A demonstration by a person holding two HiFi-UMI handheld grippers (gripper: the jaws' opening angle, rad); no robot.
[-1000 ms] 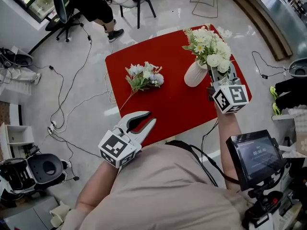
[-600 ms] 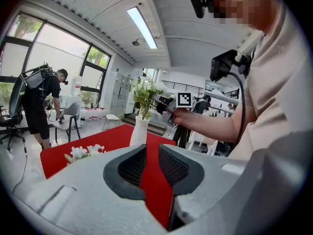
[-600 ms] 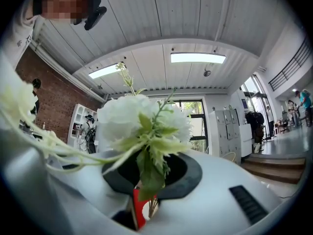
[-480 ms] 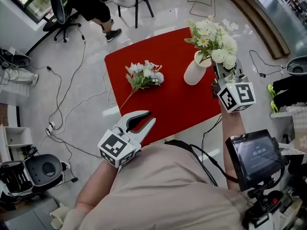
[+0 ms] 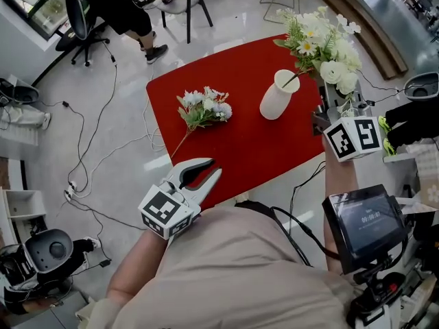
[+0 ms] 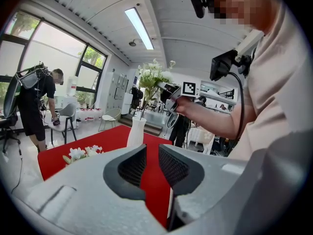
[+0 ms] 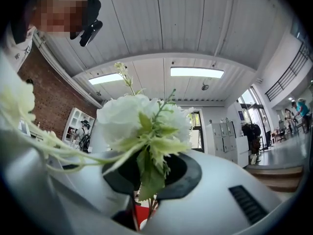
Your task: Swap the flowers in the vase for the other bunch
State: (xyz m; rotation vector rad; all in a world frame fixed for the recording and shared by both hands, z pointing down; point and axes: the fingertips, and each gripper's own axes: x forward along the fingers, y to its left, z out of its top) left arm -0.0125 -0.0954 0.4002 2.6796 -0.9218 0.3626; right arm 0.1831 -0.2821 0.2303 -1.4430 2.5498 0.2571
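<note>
Grips the white bunch (image 5: 321, 41) in the right gripper (image 5: 335, 107), jaws nearly closed and pinched on the stems, with blooms and leaves spilling over them in the right gripper view. Holds the bunch high, up and to the right of the vase (image 5: 278, 96), one long stem slanting down to the mouth; cannot tell whether its tip is inside.

Standing upright on the red table (image 5: 236, 149), toward its far right side: the vase, white and narrow-necked.

Lying flat on the table to the vase's left and well apart from it: the other bunch (image 5: 203, 108), pale blue and white, stem pointing toward the near edge.

Hovering at the near edge of the table: the left gripper (image 5: 210, 172), jaws a little apart and holding nothing, only red tabletop showing in the gap in the left gripper view.

Trailing across the pale floor left of the table: loose cables (image 5: 92, 139).
</note>
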